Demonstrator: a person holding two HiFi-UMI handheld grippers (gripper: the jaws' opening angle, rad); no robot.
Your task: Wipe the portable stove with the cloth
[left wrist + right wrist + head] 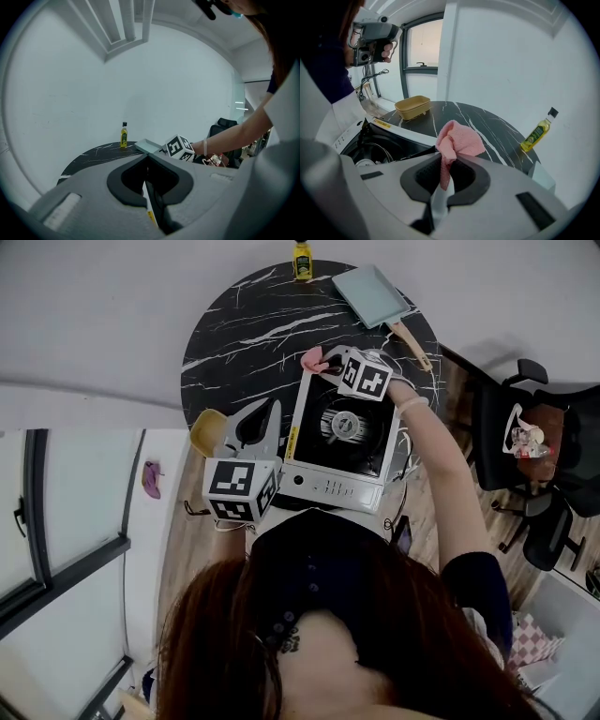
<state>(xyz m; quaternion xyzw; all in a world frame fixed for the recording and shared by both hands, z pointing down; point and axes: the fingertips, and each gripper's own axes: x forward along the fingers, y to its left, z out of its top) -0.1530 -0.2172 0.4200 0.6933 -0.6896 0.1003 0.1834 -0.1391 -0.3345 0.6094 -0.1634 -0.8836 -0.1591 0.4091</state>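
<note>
Round black marble table (234,324), yellow oil bottle (302,261) (at its far edge), pale rectangular pan (372,294), tan dish (207,430)

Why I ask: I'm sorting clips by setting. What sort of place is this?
Probably an office or studio, not a home kitchen: the portable stove sits on a round marble-look table, with office chairs beside it and bare white walls.

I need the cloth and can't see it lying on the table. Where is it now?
The pink cloth is pinched in the right claw, over the portable stove's far left corner in the head view.
</note>
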